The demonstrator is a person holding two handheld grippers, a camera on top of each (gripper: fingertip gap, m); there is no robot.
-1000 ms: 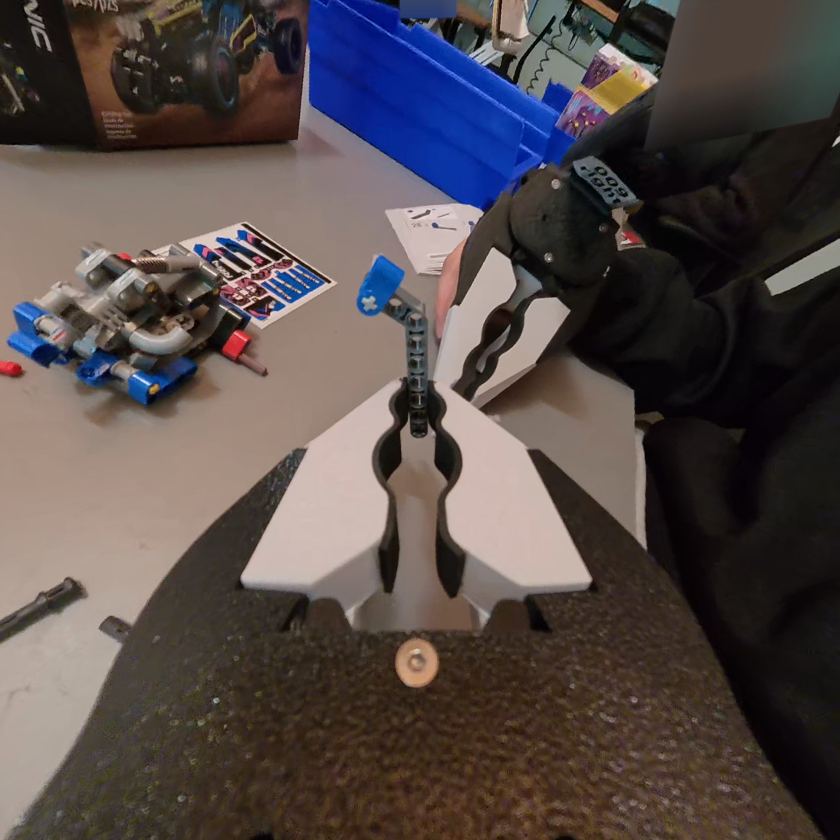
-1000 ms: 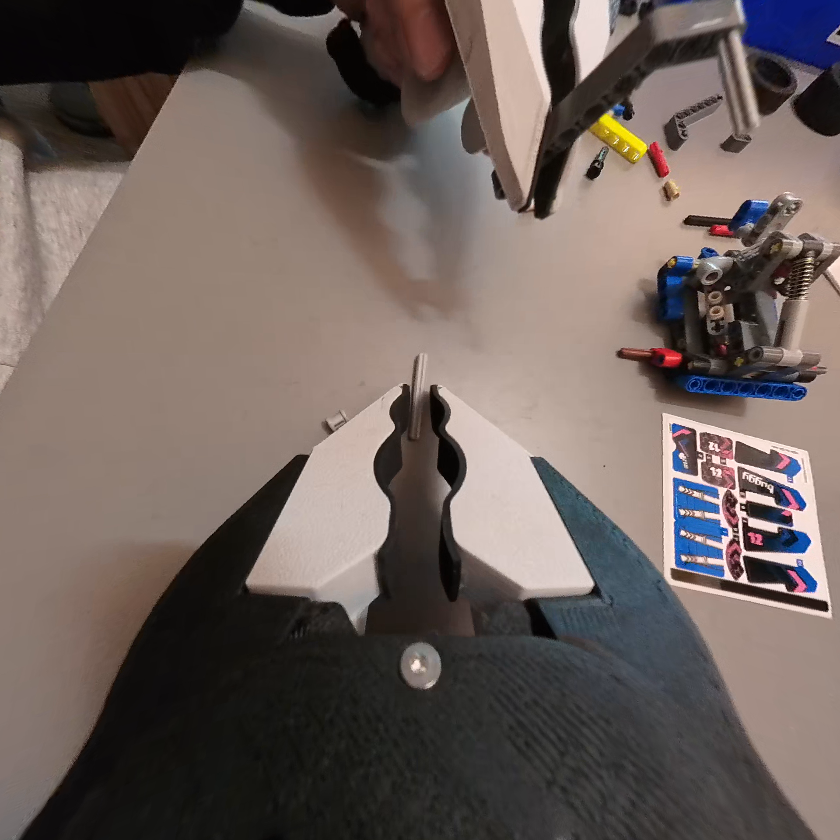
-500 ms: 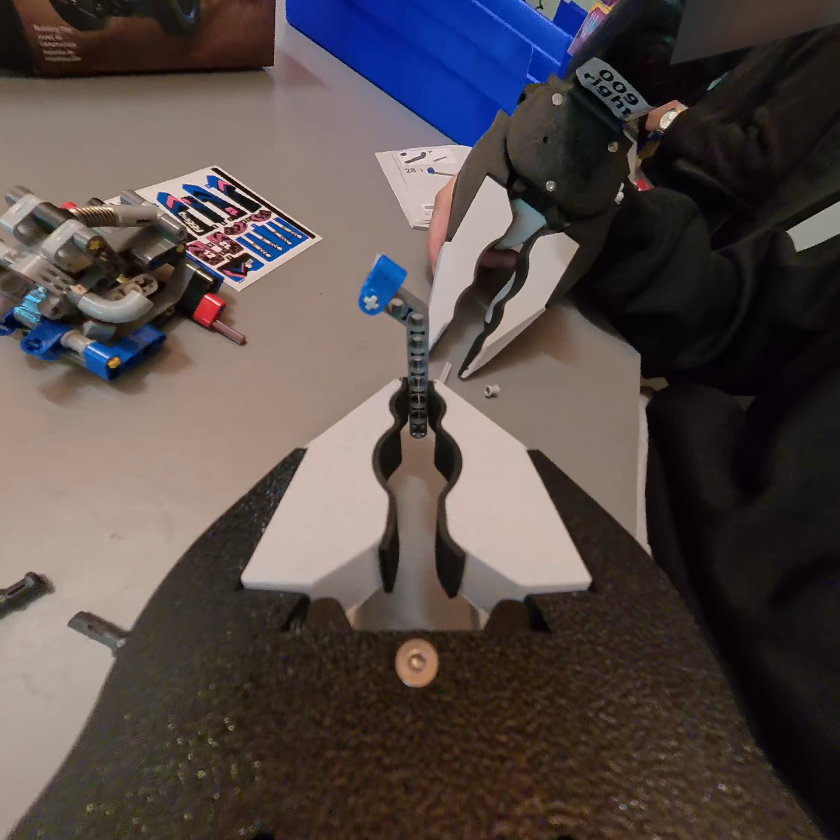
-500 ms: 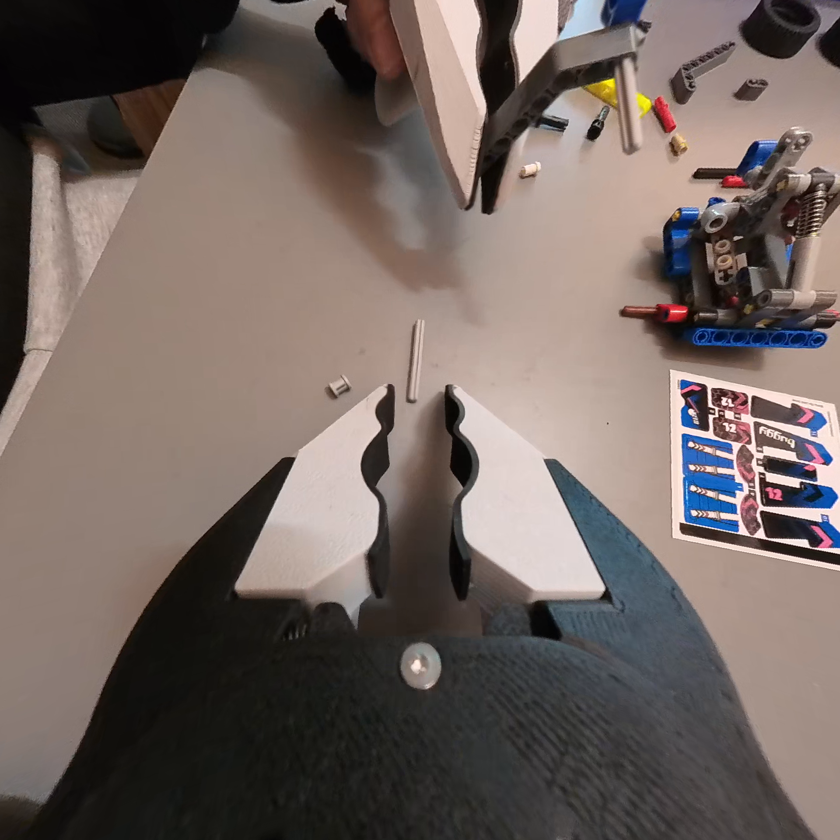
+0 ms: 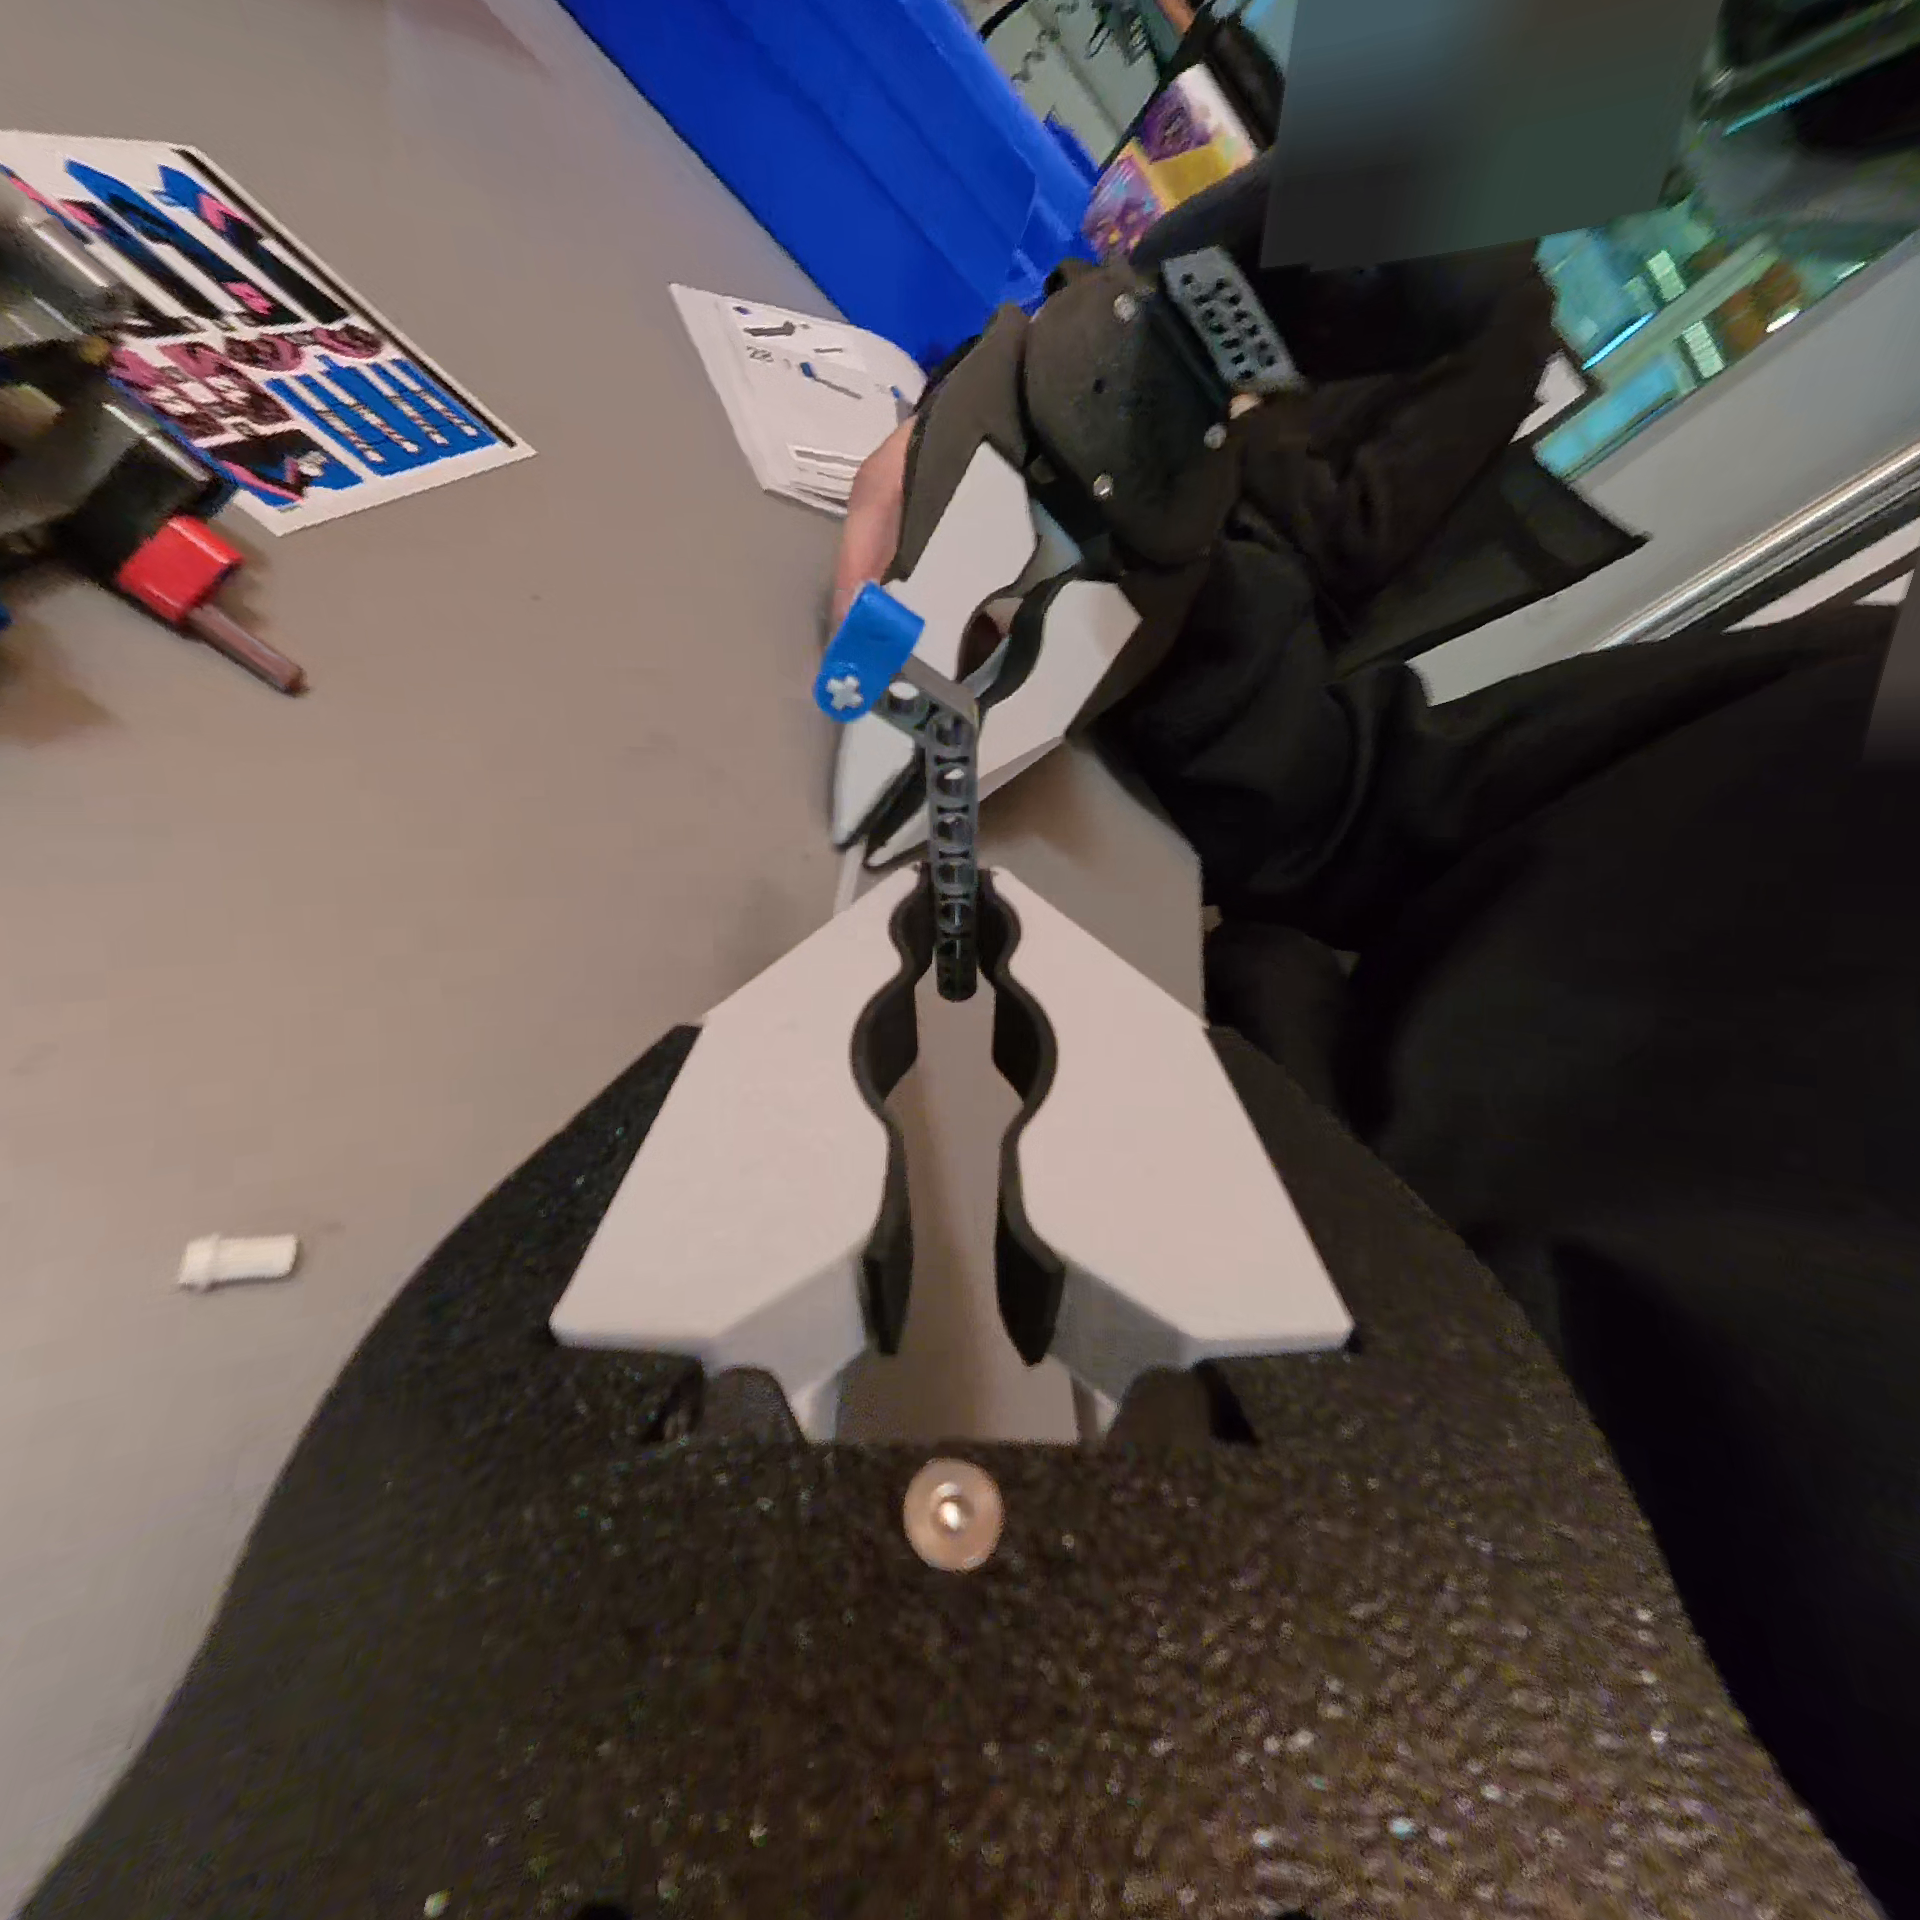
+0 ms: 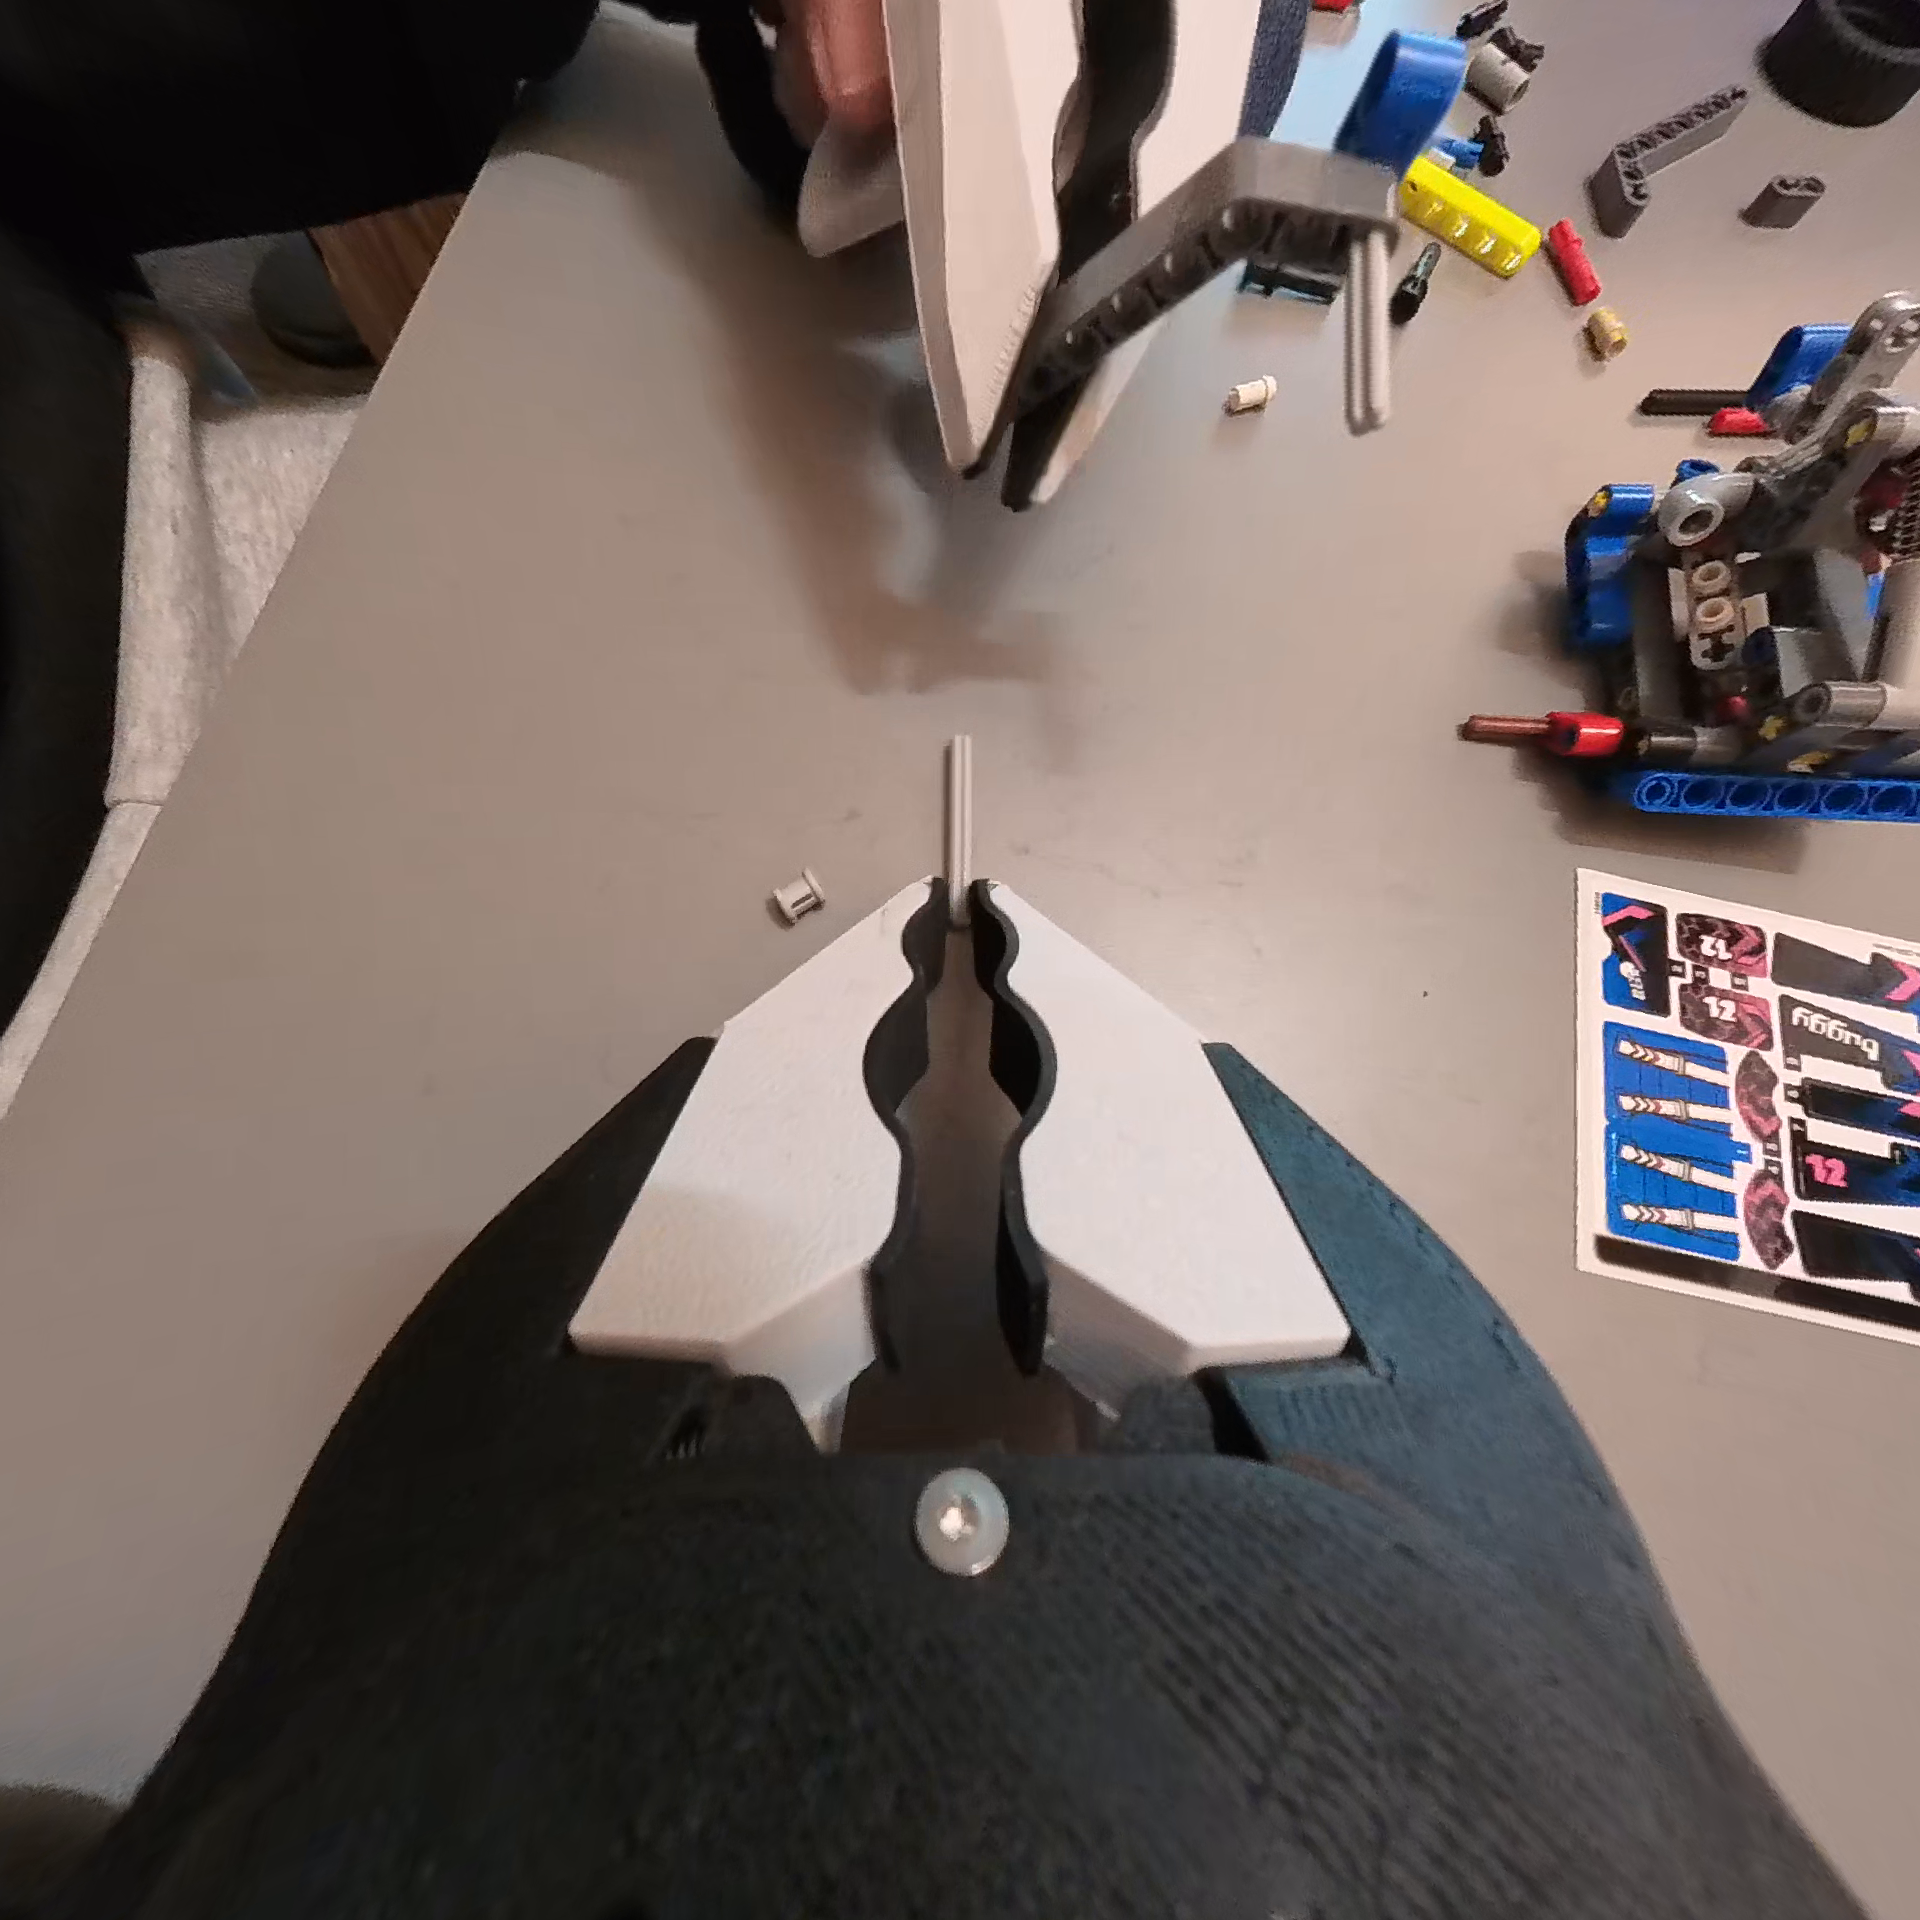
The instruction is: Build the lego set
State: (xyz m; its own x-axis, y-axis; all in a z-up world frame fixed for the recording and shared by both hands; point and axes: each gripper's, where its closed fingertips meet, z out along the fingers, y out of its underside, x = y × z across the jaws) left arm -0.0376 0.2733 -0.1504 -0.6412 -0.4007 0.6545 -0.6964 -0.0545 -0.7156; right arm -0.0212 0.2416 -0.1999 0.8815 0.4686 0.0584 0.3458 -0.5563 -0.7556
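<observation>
Grey table (image 6: 520, 727) carries build. Left hand-held gripper (image 5: 954, 883) clamped on dark grey bent beam (image 5: 951, 821), blue connector (image 5: 865, 665) at its top end, grey axle (image 6: 1366, 332) hanging from it. Right hand-held gripper (image 6: 961, 899) pinched on thin light grey axle (image 6: 957, 821), tips at table level. Small grey bush (image 6: 798, 896) just left of tips. Part-built chassis (image 6: 1766, 644) and sticker sheet (image 6: 1756, 1101) well off right.

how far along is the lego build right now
Partly done: a blue and grey chassis stands assembled. In hand: the left tool grips a grey angled beam carrying a blue connector; the right tool pinches a light grey axle. Left: loose parts and an unused sticker sheet.
</observation>
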